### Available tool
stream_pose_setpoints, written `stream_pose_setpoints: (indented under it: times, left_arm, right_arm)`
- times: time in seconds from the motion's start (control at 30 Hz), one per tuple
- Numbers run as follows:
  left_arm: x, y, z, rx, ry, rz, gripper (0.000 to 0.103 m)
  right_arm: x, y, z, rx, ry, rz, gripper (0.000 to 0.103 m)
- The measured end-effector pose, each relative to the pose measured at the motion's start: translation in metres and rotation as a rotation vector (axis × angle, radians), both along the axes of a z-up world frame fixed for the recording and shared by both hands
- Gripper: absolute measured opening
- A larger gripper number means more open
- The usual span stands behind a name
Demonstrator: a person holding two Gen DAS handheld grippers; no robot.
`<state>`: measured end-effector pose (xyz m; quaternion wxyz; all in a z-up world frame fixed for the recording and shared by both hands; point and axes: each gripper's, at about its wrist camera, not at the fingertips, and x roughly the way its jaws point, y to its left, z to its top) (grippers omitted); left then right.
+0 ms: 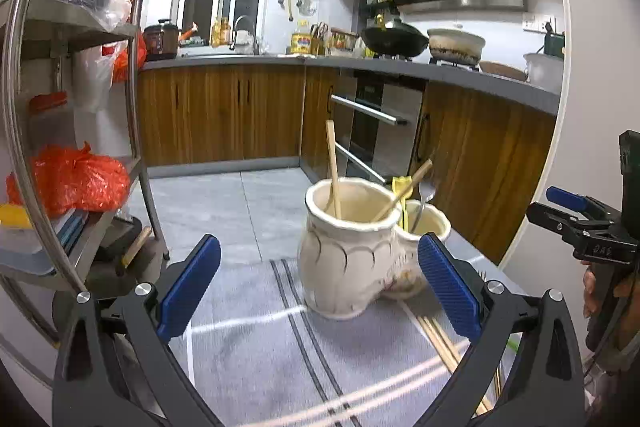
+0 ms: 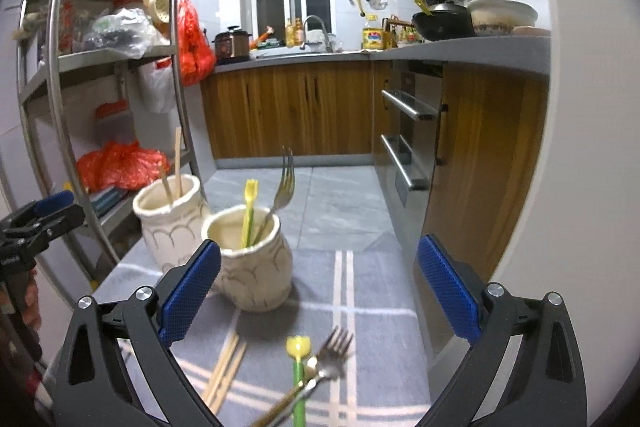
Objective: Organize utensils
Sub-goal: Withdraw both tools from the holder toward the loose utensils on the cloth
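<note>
Right wrist view: chopsticks (image 2: 170,183) and a fork (image 2: 283,187) are seen stood in the jars (image 2: 252,267); before the jars, more chopsticks (image 2: 228,371) and forks (image 2: 332,351) are left lying. Both claws (image 2: 318,291) are spread wide, empty.

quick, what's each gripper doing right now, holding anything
left gripper: open, holding nothing
right gripper: open, holding nothing
</note>
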<state>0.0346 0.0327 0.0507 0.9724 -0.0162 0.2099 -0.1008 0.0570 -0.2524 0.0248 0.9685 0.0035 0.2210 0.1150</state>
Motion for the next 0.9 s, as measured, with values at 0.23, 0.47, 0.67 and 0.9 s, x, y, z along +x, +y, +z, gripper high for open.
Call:
stream_pose_setpoints:
  times: [0.23, 0.47, 0.67, 0.9]
  left_arm:
    - [-0.012, -0.008, -0.016, 0.016, 0.064, -0.017, 0.097]
    - [-0.017, -0.019, -0.039, 0.035, 0.136, -0.040, 0.097]
    - [-0.020, -0.032, -0.059, 0.055, 0.190, -0.067, 0.097]
    - [-0.022, -0.049, -0.075, 0.075, 0.230, -0.102, 0.097]
  right_arm:
    - [-0.009, -0.011, -0.022, -0.035, 0.056, -0.002, 0.098]
    - [-0.014, -0.026, -0.049, -0.071, 0.127, -0.019, 0.098]
    - [-0.016, -0.034, -0.070, -0.092, 0.190, -0.028, 0.098]
    - [-0.015, -0.025, -0.082, -0.120, 0.228, 0.002, 0.098]
